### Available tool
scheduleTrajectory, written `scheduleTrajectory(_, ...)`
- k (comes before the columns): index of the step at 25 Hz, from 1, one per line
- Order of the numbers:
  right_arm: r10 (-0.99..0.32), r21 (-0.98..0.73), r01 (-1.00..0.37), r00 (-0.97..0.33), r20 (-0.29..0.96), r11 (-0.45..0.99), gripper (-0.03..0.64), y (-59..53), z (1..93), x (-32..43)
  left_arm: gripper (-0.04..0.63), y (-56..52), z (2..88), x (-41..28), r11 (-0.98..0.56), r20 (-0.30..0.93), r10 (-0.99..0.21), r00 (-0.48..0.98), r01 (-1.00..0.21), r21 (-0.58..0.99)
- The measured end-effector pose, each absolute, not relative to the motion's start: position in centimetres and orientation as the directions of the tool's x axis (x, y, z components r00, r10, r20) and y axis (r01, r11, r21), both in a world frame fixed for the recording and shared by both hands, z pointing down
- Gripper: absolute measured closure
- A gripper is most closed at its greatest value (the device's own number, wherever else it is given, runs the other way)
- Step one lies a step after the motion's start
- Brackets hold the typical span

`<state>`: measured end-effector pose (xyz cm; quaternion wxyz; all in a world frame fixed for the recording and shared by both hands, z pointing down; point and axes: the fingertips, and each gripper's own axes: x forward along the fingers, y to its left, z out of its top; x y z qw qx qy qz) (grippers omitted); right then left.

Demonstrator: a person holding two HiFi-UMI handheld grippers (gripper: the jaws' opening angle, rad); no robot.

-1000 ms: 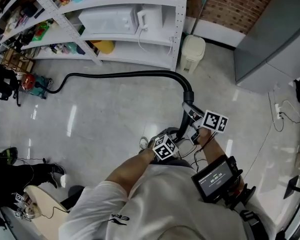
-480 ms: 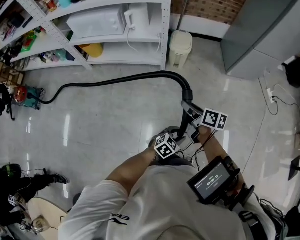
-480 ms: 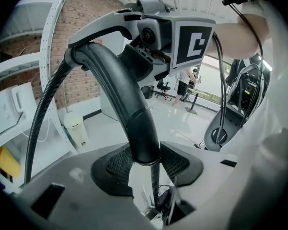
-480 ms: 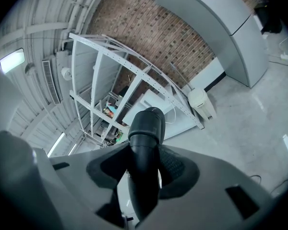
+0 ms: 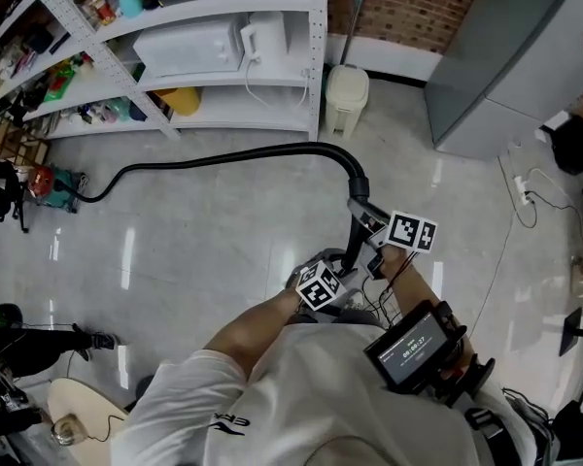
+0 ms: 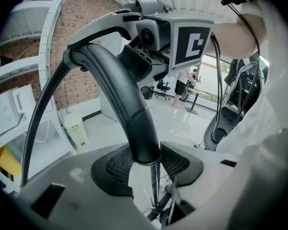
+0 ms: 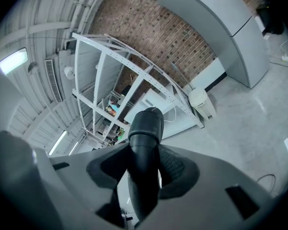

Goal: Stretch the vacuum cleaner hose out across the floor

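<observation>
A black vacuum hose point(image 5: 223, 153) runs over the grey floor from the red and teal vacuum cleaner point(image 5: 47, 183) at the left to a bend point(image 5: 353, 175) in front of me. From the bend its rigid black handle tube point(image 6: 127, 104) comes down to both grippers. My left gripper point(image 6: 146, 164) is shut on the curved tube, and its marker cube point(image 5: 319, 286) shows in the head view. Higher on the tube, my right gripper point(image 7: 144, 169) is shut on the handle point(image 7: 145, 133); it also shows in the left gripper view point(image 6: 182, 37).
White shelving point(image 5: 316, 56) with a microwave point(image 5: 189, 45) stands behind the hose, and a small cream bin point(image 5: 347, 93) is beside it. A grey cabinet point(image 5: 505, 56) stands at the right, with cables point(image 5: 525, 197) on the floor. A person's leg point(image 5: 39, 343) and a wooden stool point(image 5: 78, 411) are at lower left.
Both grippers keep their hold on the handle. The view has shifted to the right and the hose lies a little flatter. The person at lower left has drawn back.
</observation>
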<state>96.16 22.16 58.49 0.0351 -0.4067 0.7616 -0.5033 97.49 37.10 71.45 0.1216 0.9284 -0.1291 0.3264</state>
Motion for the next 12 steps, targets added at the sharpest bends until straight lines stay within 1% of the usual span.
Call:
scheduleTrajectory(6, -0.627, -0.805, -0.566, -0.696, 0.350, 0.180, 0.443, 22.2, 58.8, 99.1, 0.422, 37.1, 71.7, 100.7, -0.925, 0.649, -0.184, 0.738, -0.354, 0.141)
scheduleTrajectory(12, -0.607, -0.809, -0.561, -0.708, 0.362, 0.173, 0.442, 22.6, 59.7, 102.9, 0.422, 37.9, 72.1, 104.7, -0.917, 0.658, -0.180, 0.731, -0.367, 0.157)
